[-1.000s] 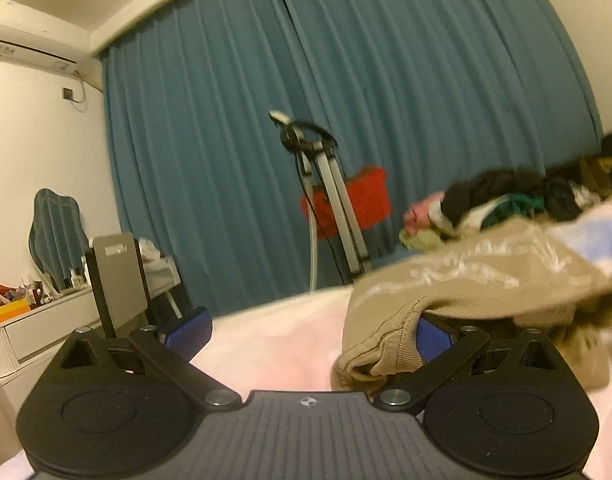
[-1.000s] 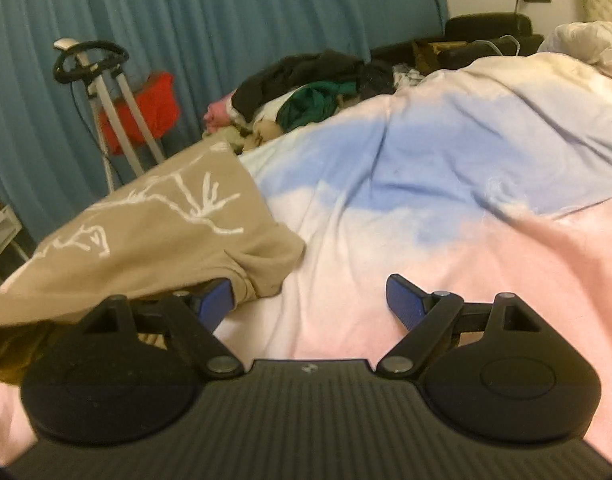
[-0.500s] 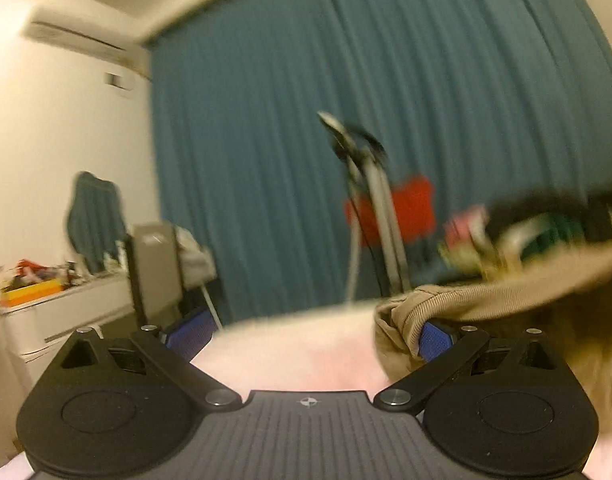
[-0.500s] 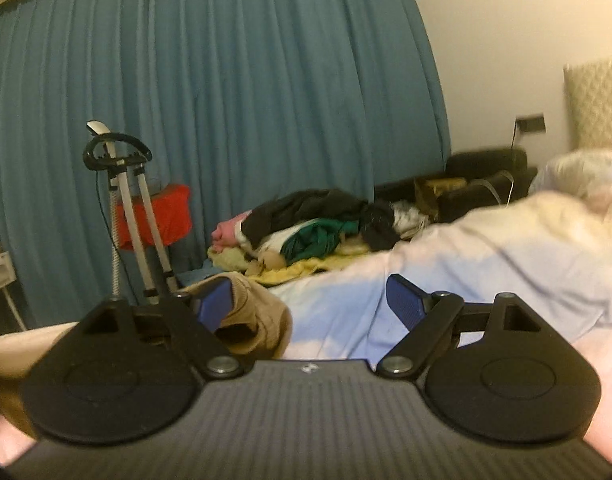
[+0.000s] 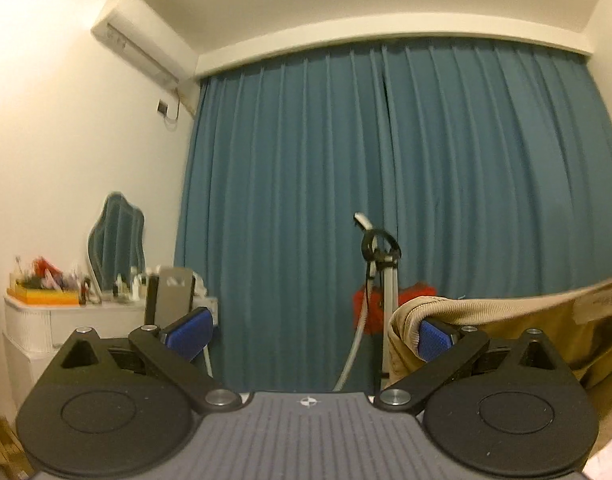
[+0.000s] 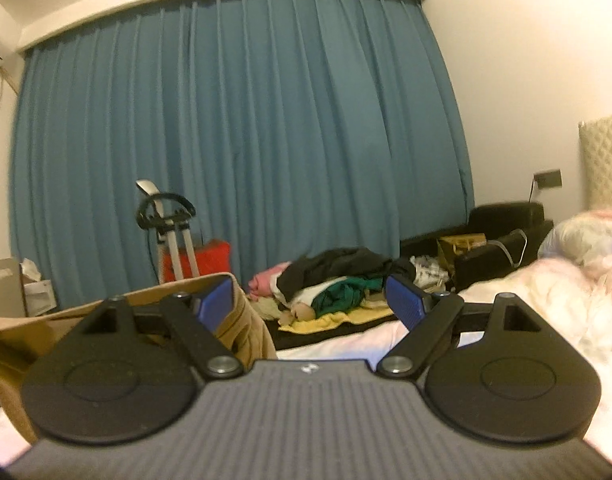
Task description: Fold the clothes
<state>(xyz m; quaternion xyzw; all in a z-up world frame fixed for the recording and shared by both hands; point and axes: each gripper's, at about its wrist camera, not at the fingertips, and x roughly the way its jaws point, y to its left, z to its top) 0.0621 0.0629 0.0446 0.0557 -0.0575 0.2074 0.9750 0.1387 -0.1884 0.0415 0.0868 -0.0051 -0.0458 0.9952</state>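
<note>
Both tongs, left and right, gape wide, tan garment draped over inner fingers.

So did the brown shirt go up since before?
Yes. The brown shirt went up: earlier it lay on the bed, low beside the clothes pile. Now it hangs off the bed, draped over a finger of each open gripper, its top edge level with that pile.

Clothes pile on bed

Tan garment draped over both claws' inner fingers
</note>
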